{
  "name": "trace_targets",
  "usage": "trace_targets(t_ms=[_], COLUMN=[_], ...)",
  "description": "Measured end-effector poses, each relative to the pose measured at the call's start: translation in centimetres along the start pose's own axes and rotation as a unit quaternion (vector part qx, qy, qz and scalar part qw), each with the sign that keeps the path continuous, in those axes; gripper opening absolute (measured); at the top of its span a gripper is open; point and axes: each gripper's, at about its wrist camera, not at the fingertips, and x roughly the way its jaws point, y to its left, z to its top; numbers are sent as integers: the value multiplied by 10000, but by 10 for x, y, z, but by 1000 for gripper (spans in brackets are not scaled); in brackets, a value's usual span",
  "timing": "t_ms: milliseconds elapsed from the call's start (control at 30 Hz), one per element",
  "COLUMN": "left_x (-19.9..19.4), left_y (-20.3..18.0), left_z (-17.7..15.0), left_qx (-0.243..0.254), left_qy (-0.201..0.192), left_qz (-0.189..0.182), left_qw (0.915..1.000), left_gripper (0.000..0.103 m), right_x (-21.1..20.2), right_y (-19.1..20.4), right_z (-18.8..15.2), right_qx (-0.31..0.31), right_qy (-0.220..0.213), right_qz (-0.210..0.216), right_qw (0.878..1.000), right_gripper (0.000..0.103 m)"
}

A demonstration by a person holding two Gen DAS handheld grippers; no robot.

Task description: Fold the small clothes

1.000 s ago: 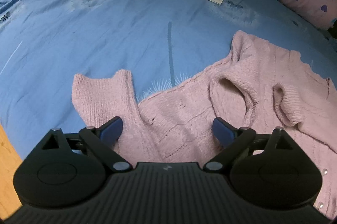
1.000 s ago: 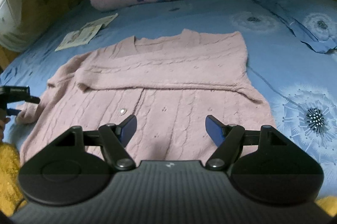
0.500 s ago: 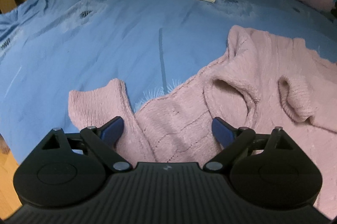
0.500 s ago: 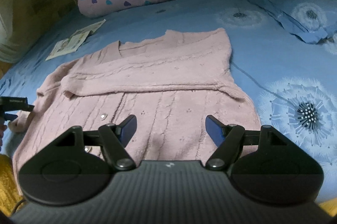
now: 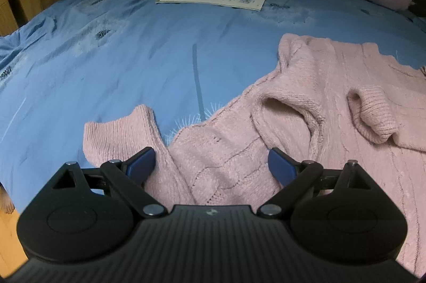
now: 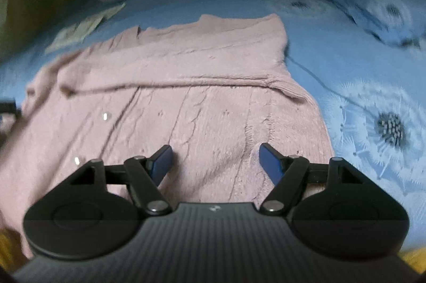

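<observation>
My left gripper (image 5: pixel 210 163), jaws spread wide and empty, hovers over the loose sleeve (image 5: pixel 119 134) of the pink cardigan (image 6: pixel 170 86) lying near the bed's (image 5: pixel 106 70) left edge (right gripper (image 6: pixel 215 162) likewise agape, empty, over the hem).

Pink cable-knit cardigan (image 6: pixel 186 86) flat on blue bedspread, one sleeve folded across.

The right wrist view is blurred, so the leaflet (image 6: pixel 82 29) print is not readable. The pink cardigan (image 5: pixel 332 123) is cut by the right edge in the left wrist view, and the left gripper (image 5: pixel 211 163) body hides its near part.
</observation>
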Motion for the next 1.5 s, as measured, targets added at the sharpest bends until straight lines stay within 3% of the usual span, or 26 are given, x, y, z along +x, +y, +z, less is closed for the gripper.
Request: trace_targets(t_ms=[333, 400, 500, 567, 667, 800, 933, 1167, 1300, 1500], left_x=[-2, -2, -7, -12, -21, -42, -58, -71, -70, -43], left_y=[-4, -4, -5, -5, 6, 18, 34, 76, 100, 113], left_z=[-3, -3, -2, 0, 6, 17, 34, 62, 62, 39], left_qx=[81, 109, 207, 263, -41, -37, -25, -243, -508, -942], left_qy=[-89, -81, -99, -175, -181, -614, -988, -1225, -969, -89], left_qz=[-47, -63, -183, -302, -590, -390, 136, 487, 90, -554], left_qw=[9999, 9999, 9996, 9990, 9981, 9973, 9950, 9910, 9940, 9940], left_gripper=[94, 93, 69, 27, 10, 8, 7, 6, 6, 8], right_x=[3, 4, 7, 8, 8, 8, 7, 6, 6, 5], right_y=[2, 4, 9, 9, 6, 3, 3, 5, 2, 4], right_z=[-4, -4, -4, -3, -1, 0, -2, 0, 0, -1], right_qx=[144, 152, 69, 78, 79, 16, -107, -165, -27, -163], right_qy=[-81, -105, -78, -39, 14, 38, 19, -19, -89, -142], right_qz=[-100, -117, -180, -195, -108, 11, 115, 101, 168, 116], right_qw=[9998, 9998, 9998, 9998, 9999, 10000, 9999, 9998, 9998, 9997], right_gripper=[79, 87, 88, 89, 89, 90, 91, 91, 91, 89])
